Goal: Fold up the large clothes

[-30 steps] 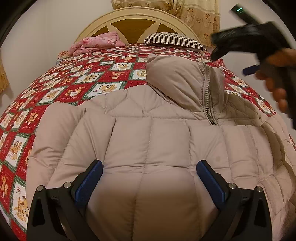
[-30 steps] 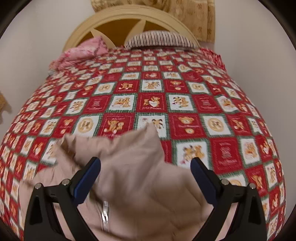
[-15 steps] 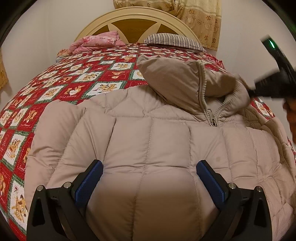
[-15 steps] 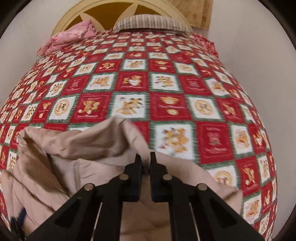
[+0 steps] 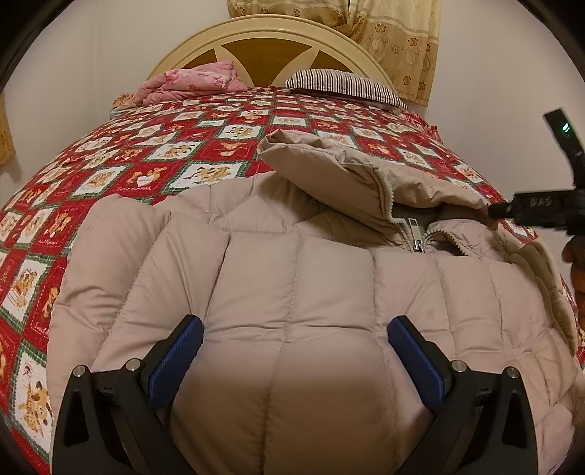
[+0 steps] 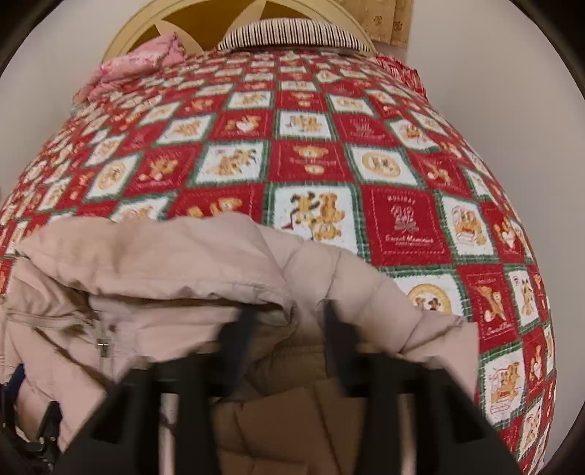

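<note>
A beige quilted puffer jacket [image 5: 292,292] lies front up on the bed, its hood [image 5: 329,175] folded over toward the collar, the zipper pull [image 5: 416,237] showing below it. My left gripper [image 5: 296,329] hovers open over the jacket's chest, blue pads wide apart and nothing between them. My right gripper [image 6: 287,321] sits at the hood's edge [image 6: 182,255] by the collar. Its jaws are opening, blurred, with a fold of beige fabric between them but not pinched. In the left wrist view the right gripper [image 5: 493,210] touches the hood's right edge.
The bed carries a red, white and green patchwork quilt [image 5: 164,160]. A folded pink blanket [image 5: 190,82] and a striped pillow [image 5: 343,84] lie by the cream headboard [image 5: 263,33]. A patterned curtain [image 5: 395,33] hangs behind. A pale wall [image 6: 512,91] borders the bed's right side.
The right gripper came down open, shut on the hood's edge, drew it down toward the collar, and its jaws have parted again. The hood now lies flatter. The left gripper stayed put.
</note>
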The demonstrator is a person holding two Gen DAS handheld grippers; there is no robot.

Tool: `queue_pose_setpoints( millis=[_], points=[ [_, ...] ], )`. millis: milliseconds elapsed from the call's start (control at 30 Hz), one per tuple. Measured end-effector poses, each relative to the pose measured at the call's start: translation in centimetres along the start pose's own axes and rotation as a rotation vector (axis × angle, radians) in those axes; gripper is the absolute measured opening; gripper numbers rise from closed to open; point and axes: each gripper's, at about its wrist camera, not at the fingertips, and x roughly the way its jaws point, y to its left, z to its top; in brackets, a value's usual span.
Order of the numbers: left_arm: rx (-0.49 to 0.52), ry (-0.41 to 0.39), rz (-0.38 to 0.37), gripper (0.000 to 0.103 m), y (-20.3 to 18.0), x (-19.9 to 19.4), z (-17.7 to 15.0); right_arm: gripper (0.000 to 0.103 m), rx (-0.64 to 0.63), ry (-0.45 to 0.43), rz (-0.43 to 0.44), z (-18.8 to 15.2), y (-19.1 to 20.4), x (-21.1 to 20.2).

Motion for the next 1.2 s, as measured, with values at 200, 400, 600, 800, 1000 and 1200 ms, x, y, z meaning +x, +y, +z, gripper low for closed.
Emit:
queue_pose_setpoints(
  millis=[200, 400, 600, 800, 1000, 1200],
  points=[
    [-0.008, -0.007, -0.008, 0.102, 0.2, -0.2, 0.1, 0.095, -0.146, -0.155, 0.019, 0.8, 4.1, -3.4],
    [-0.110, -0.115, -0.038, 0.102, 2.2, -3.7, 0.5, 0.073, -0.372, -0.089, -0.058, 0.4, 9.3, 1.4],
    [-0.011, -0.239, -0.004, 0.102, 3.2, -8.1, 5.2, 0.008, -0.394, -0.103, -0.081, 0.2, 7.9, 2.7],
    [-0.040, -0.287, 0.009, 0.102, 4.4, -7.2, 10.9, 0.005, -0.460, -0.168, -0.055, -2.6, 7.6, 0.2],
    [-0.012, -0.260, -0.036, 0.102, 1.1, -3.7, 14.8, 0.005, -0.498, -0.176, -0.080, -4.0, 7.4, 1.3],
    [-0.076, -0.276, -0.368, 0.102, -1.1, -4.5, 16.4, 0.005, -0.494, -0.209, -0.039, -4.8, 7.1, 0.8]
  ],
)
